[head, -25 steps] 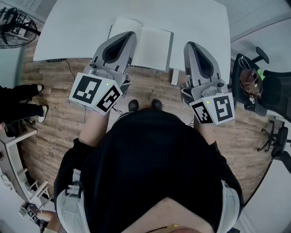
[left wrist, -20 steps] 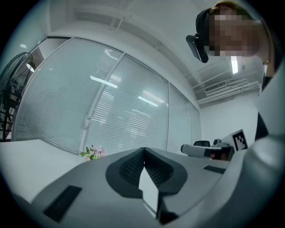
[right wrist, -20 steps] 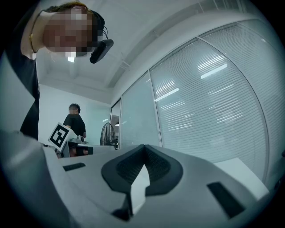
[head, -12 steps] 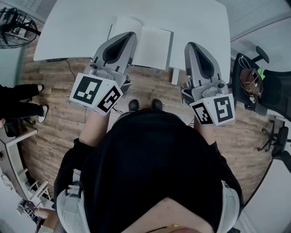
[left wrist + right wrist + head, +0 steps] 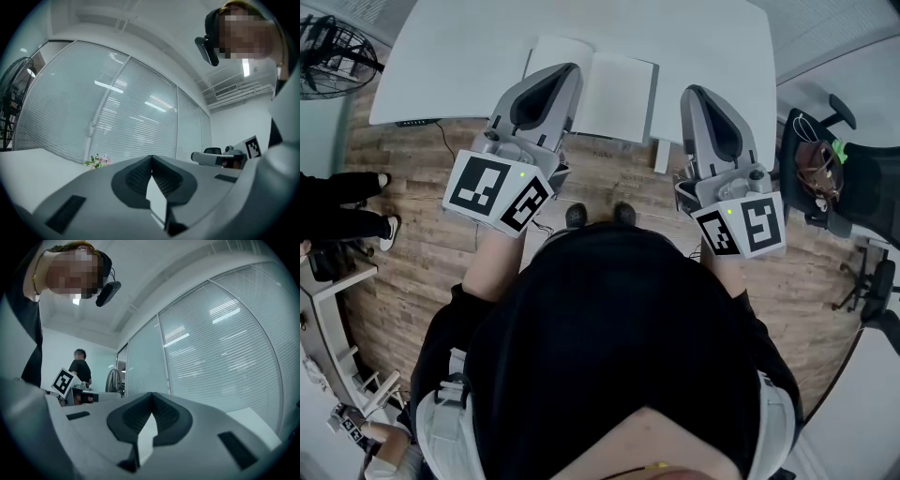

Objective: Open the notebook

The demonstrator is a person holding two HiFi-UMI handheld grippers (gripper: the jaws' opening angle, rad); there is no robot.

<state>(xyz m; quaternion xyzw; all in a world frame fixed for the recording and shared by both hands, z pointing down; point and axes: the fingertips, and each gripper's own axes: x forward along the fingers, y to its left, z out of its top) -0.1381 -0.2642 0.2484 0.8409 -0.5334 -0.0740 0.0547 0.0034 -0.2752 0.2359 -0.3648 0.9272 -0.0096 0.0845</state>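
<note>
Notebook: the notebook (image 5: 614, 98) lies open and flat on the white table (image 5: 694, 37), close to the table's near edge, with two blank pages facing up.

Left gripper: in the head view the left gripper (image 5: 565, 73) crosses the near left corner of the notebook's left page, its nose pointing up and away from the person.

Left gripper, state: in the left gripper view the left gripper (image 5: 151, 161) has its jaws together at the tips, with nothing between them.

Left gripper and notebook: that view looks up at window blinds (image 5: 117, 117) and a small bunch of flowers (image 5: 97, 161), and the notebook does not show in it. The gripper seems held over the page rather than resting on it, though the head view cannot settle this.

Right gripper: the right gripper (image 5: 696, 94) is just beside the notebook's right edge, apart from it, over the table's near edge.

Right gripper, state: in the right gripper view the right gripper (image 5: 152, 397) is likewise closed at the tips and empty.

Right gripper view, background: another person (image 5: 79, 364) in dark clothes and a standing fan (image 5: 114, 379).

Surroundings: wood floor (image 5: 412, 244) under the table, an office chair (image 5: 830, 178) at the right.
</note>
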